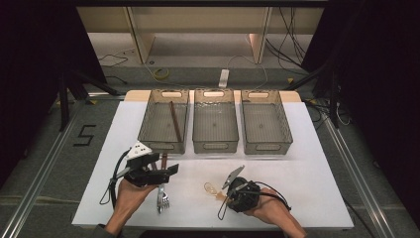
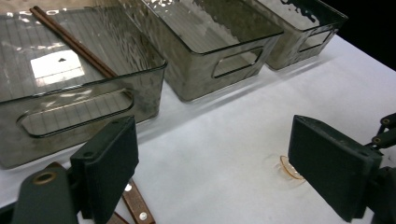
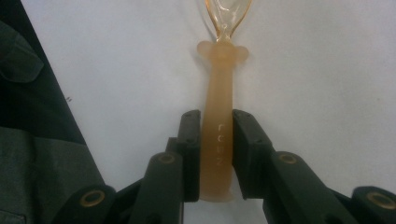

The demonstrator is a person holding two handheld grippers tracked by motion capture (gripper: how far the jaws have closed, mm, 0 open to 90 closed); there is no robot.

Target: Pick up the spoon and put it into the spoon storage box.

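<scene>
Chopsticks (image 1: 175, 120) already binned, left bin (image 1: 148, 124), 11 o'clock. Spoon (image 3: 217, 140) clamped by right gripper (image 1: 229, 192), 6 o'clock, not yet binned. Fork (image 1: 161, 196) left on table (image 1: 307, 163) below left gripper (image 1: 166, 166), jaws wide, nothing held.

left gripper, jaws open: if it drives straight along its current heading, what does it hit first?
Probably bare white table first. The left gripper points down across open surface between its jaws. Further along that line stands the middle bin; the orange spoon lies just off to the right jaw's side. Depth is uncertain.
</scene>
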